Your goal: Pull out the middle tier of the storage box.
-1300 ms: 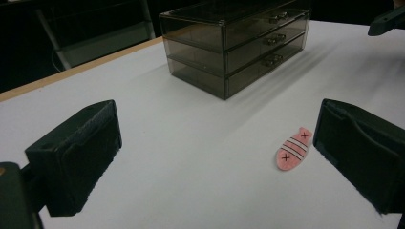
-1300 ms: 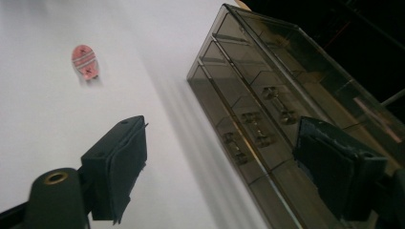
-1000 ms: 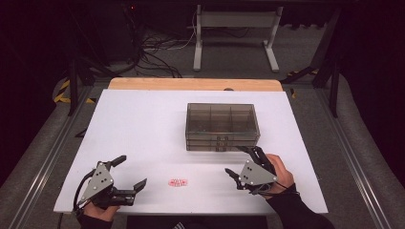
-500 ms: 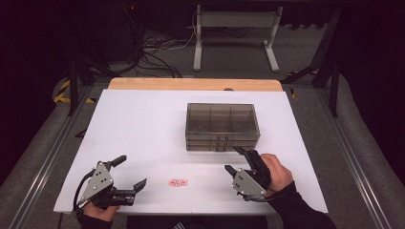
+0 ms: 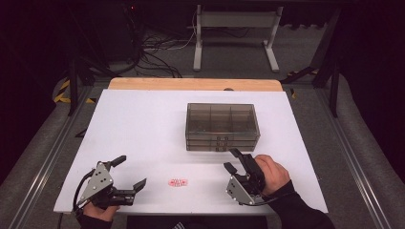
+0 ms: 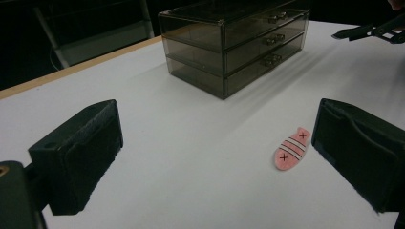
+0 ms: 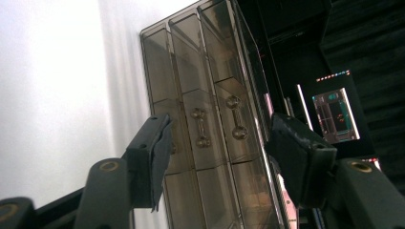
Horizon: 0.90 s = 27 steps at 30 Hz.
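Left gripper [image 5: 128, 172]: yours rests at 7 o'clock, jaws wide apart, nothing between them.
Fish [image 5: 177, 182]: pink striped tag at 6 o'clock, untouched.
Drawers [image 5: 222, 127]: smoky clear box, centre-right, all three shut.
Right gripper [image 5: 232, 160]: half open, has been closing, empty (aimed at the handles [image 7: 201, 127]).
Progress: nothing opened yet.

The left gripper [image 5: 130, 172] lies low with its jaws wide apart, while the right gripper [image 5: 232, 160], rolled onto its side, has just been narrowing its jaws, nothing pinched between them.
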Tool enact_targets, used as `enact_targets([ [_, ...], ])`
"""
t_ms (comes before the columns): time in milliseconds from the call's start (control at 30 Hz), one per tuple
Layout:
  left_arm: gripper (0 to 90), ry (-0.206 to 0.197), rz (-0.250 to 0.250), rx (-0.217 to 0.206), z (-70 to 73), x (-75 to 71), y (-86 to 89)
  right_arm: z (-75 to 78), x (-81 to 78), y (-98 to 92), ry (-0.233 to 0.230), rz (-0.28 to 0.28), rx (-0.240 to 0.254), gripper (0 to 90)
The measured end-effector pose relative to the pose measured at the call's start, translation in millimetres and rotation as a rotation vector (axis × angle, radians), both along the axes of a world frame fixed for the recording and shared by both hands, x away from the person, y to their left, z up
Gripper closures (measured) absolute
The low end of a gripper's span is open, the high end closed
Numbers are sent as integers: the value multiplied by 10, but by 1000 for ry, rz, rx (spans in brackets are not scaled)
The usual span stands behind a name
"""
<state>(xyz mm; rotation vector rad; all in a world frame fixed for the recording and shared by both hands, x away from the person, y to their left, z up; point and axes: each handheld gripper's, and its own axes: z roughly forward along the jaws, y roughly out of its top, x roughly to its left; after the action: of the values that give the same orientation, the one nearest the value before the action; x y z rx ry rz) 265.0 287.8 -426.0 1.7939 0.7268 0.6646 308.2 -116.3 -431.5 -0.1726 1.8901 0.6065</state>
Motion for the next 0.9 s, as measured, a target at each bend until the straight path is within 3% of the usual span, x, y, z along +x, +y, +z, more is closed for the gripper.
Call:
enact_targets([
  [67,42,7,-2,-3,-4,-1,-5,-31,1,11,-42,13,-31,445],
  [333,42,6,-2,-3,-3,-1,-3,-90,9,52,-106,21,-94,460],
  [533,42,6,0,-1,-4,-1,1,-140,36,105,-145,17,-105,465],
  [900,43,7,-1,-2,-4,-2,3,-272,111,155,-227,-56,-155,497],
])
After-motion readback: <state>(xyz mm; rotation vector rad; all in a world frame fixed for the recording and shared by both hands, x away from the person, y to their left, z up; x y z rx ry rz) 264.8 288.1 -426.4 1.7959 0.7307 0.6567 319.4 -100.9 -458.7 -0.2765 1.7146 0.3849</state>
